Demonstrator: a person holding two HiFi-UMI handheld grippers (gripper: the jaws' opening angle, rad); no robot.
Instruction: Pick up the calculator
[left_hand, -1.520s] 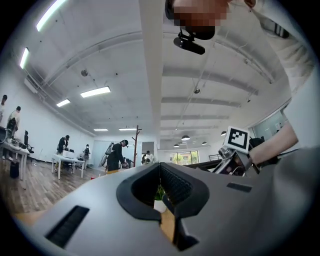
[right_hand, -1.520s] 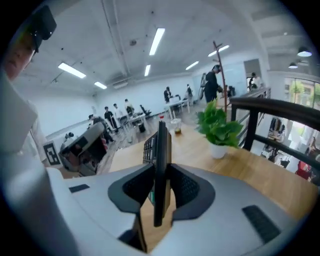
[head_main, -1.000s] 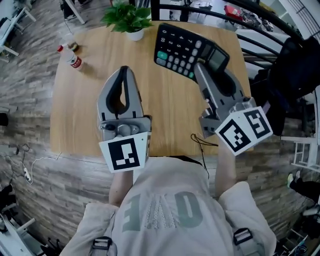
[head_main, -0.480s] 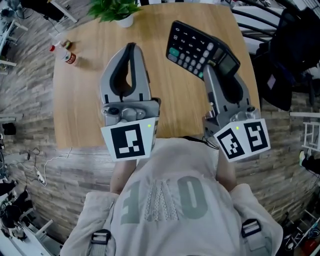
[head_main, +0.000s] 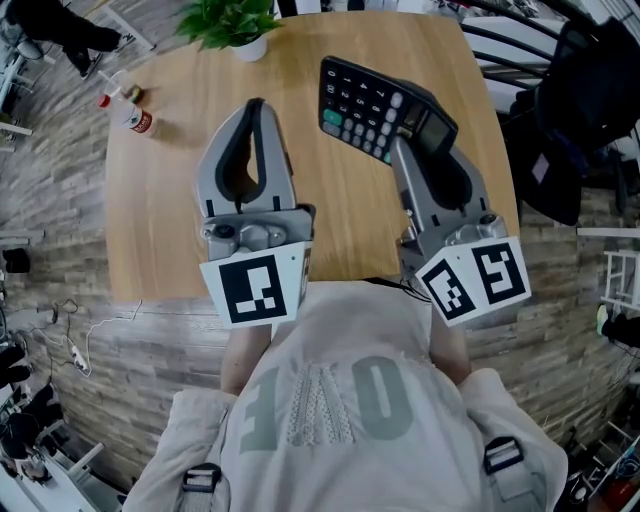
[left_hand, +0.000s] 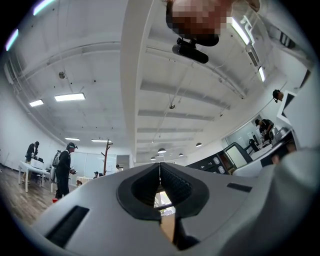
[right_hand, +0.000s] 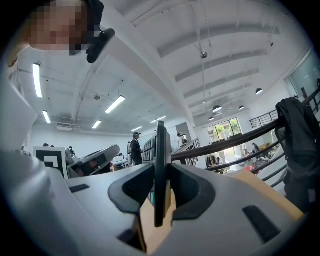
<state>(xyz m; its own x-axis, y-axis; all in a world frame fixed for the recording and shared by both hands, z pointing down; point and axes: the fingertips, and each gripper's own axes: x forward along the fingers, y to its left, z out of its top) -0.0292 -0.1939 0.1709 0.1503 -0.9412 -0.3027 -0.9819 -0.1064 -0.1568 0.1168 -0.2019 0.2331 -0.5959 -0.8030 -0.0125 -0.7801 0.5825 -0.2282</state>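
In the head view the black calculator (head_main: 372, 98), with grey and green keys and a small display, hangs over the far right part of the wooden table (head_main: 170, 220). My right gripper (head_main: 402, 140) is shut on its near edge. In the right gripper view the calculator (right_hand: 161, 165) shows edge-on as a thin dark slab, and the pads of the right gripper (right_hand: 161, 192) press on both sides of it. My left gripper (head_main: 254, 106) hovers over the middle of the table. Its jaws meet with nothing between them, as the left gripper view shows of the left gripper (left_hand: 160, 172).
A potted green plant (head_main: 232, 25) stands at the table's far edge. A small bottle with a red cap (head_main: 130, 112) lies at the far left. A dark jacket (head_main: 590, 110) hangs beyond the table's right side. A thin black cable (head_main: 405, 285) crosses the near edge.
The right gripper has shifted a little with the calculator still clamped in it. The left gripper has drifted slightly. The head view itself has moved.
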